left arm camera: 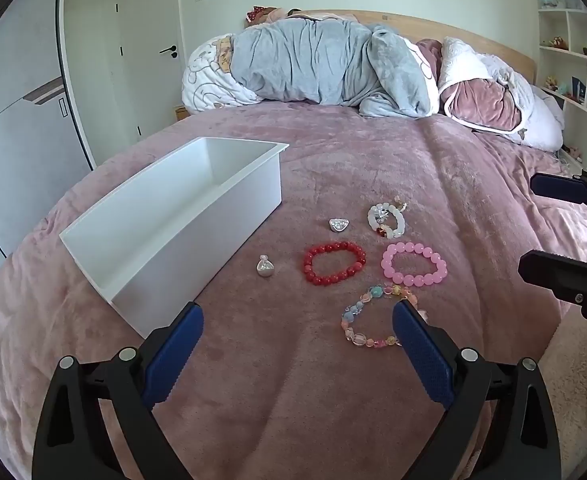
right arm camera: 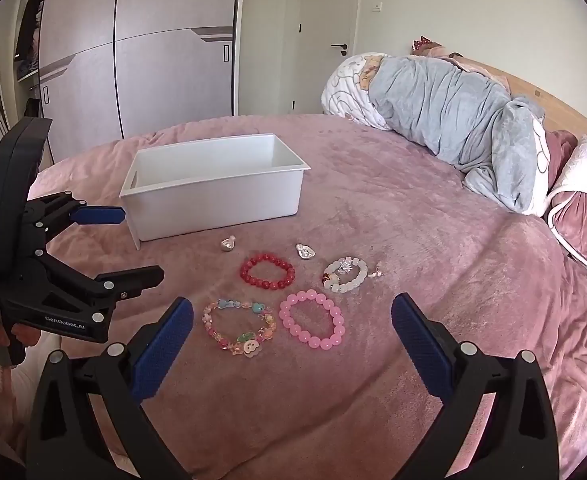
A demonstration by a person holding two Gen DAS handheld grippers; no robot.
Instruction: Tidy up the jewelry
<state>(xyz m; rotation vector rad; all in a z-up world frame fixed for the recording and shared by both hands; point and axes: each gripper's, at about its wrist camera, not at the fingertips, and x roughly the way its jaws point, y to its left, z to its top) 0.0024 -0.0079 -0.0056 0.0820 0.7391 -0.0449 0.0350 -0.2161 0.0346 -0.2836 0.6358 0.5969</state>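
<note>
An empty white box (left arm camera: 165, 236) (right arm camera: 213, 196) stands on the pink bed cover. Beside it lie a red bead bracelet (left arm camera: 334, 263) (right arm camera: 267, 271), a pink bead bracelet (left arm camera: 414, 263) (right arm camera: 311, 319), a white bead bracelet (left arm camera: 387, 220) (right arm camera: 344, 275), a multicolour charm bracelet (left arm camera: 367, 318) (right arm camera: 238, 327) and two small silver pieces (left arm camera: 265, 267) (left arm camera: 339, 225) (right arm camera: 227, 244) (right arm camera: 305, 251). My left gripper (left arm camera: 298, 334) (right arm camera: 143, 242) is open and empty, just before the multicolour bracelet. My right gripper (right arm camera: 292, 324) (left arm camera: 531, 224) is open and empty, near the pink bracelet.
Rolled grey and pink duvets (left arm camera: 321, 68) (right arm camera: 453, 120) lie at the head of the bed (left arm camera: 473, 184). A wardrobe (right arm camera: 141, 48) and door stand to the left, shelves (left arm camera: 573, 60) to the right.
</note>
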